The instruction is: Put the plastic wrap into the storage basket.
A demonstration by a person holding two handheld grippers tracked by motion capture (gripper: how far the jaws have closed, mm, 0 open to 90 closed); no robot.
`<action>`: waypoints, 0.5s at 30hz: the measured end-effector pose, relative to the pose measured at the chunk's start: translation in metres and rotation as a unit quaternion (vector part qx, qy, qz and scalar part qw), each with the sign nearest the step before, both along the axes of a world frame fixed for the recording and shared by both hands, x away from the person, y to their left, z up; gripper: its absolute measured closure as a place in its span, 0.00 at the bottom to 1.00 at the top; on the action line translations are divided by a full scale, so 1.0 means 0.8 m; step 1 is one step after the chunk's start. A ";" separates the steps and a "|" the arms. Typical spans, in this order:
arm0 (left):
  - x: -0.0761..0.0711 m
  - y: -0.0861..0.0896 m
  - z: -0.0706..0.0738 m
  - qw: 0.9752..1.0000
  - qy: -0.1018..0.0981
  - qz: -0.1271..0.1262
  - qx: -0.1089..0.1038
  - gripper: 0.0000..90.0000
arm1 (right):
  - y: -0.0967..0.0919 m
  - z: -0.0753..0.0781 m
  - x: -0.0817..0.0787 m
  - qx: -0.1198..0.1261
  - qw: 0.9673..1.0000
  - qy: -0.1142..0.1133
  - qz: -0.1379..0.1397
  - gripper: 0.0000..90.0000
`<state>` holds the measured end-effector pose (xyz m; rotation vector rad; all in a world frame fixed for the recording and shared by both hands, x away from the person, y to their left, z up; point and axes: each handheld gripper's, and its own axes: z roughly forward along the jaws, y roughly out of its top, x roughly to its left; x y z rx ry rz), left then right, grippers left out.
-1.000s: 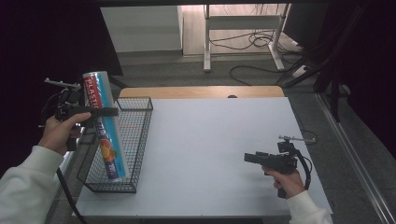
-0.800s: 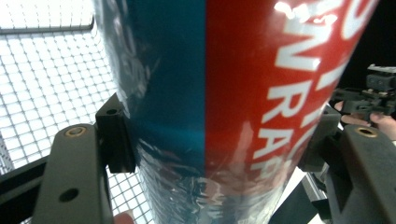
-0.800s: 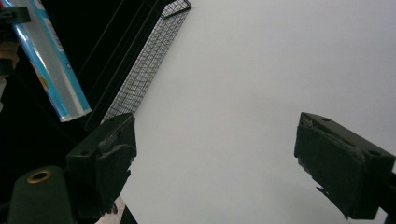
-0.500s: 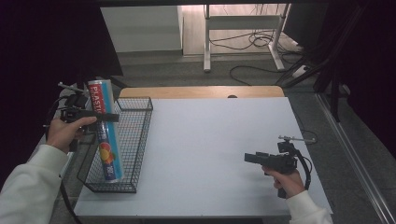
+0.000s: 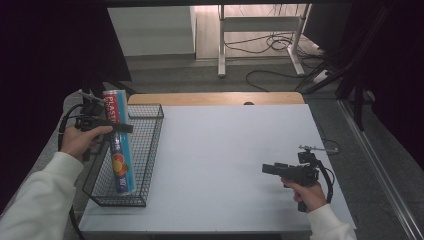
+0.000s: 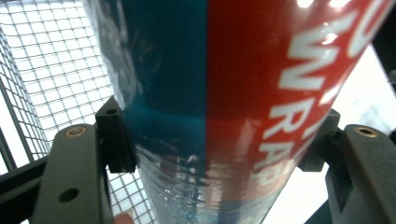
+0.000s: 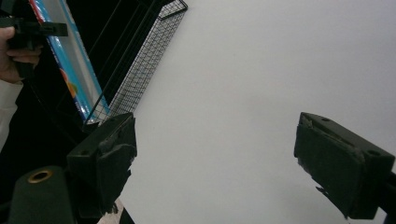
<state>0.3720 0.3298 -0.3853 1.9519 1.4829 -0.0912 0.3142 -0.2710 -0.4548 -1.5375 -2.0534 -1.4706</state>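
"PLASTIC" (partly cut) on wrap box [image 5: 119, 140]

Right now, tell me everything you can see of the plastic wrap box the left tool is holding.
The plastic wrap box is a long, slim carton with glossy red and blue faces, white lettering and a fruit picture low down. It stands steeply tilted, its lower end inside the black wire basket at the table's left edge, its top leaning out past the basket's rim. The left tool is shut on it, a pad on each side. Its surface looks shiny, like film-coated card.
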 end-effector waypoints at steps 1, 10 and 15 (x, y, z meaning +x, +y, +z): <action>0.001 -0.001 -0.002 1.000 0.003 0.000 0.002 0.35 | 0.000 0.000 0.000 0.000 1.000 0.000 0.000 0.15; 0.013 -0.008 -0.023 0.999 0.027 -0.001 0.033 0.35 | 0.000 -0.001 0.001 -0.001 1.000 0.001 -0.001 0.15; 0.027 -0.010 -0.037 0.999 0.038 0.014 0.028 0.35 | -0.002 -0.001 0.001 -0.001 1.000 0.001 -0.003 0.15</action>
